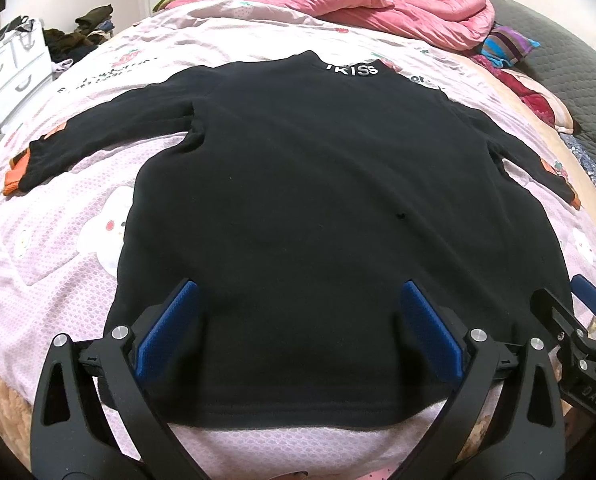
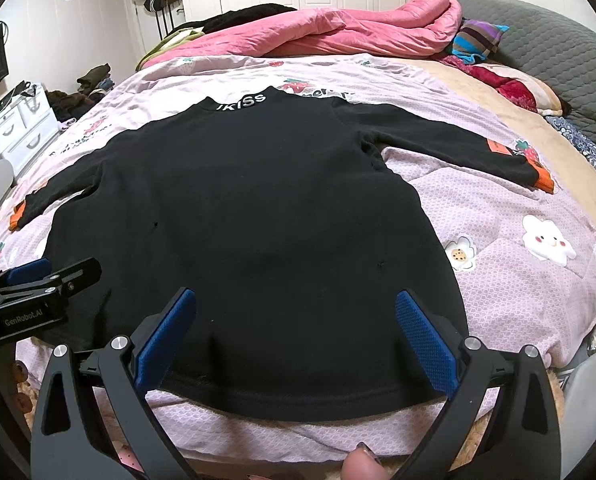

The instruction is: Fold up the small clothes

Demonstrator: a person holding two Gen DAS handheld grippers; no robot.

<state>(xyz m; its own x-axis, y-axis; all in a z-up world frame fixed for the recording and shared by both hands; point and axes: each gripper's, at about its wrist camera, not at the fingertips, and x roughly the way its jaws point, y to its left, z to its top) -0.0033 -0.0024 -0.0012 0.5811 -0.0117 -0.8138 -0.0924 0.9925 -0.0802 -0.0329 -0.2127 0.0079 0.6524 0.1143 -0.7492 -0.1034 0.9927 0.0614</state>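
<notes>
A black long-sleeved sweater (image 1: 318, 184) (image 2: 258, 208) lies flat on the bed, collar with white lettering at the far end, both sleeves spread out sideways, orange cuffs (image 1: 14, 172) (image 2: 546, 180) at their ends. My left gripper (image 1: 300, 304) hovers open over the hem's left part, blue pads wide apart with only flat cloth beneath. My right gripper (image 2: 296, 312) hovers open over the hem's right part. Each gripper shows at the edge of the other's view: the right gripper (image 1: 578, 320), the left gripper (image 2: 38, 280).
The pink patterned bedcover (image 1: 58, 248) (image 2: 518, 280) lies under the sweater. A rumpled pink quilt (image 2: 338, 28) and grey blanket (image 2: 558, 48) sit at the far end. White drawers (image 2: 18, 132) and piled clothes stand left of the bed. A fingertip (image 2: 358, 468) shows at the bottom.
</notes>
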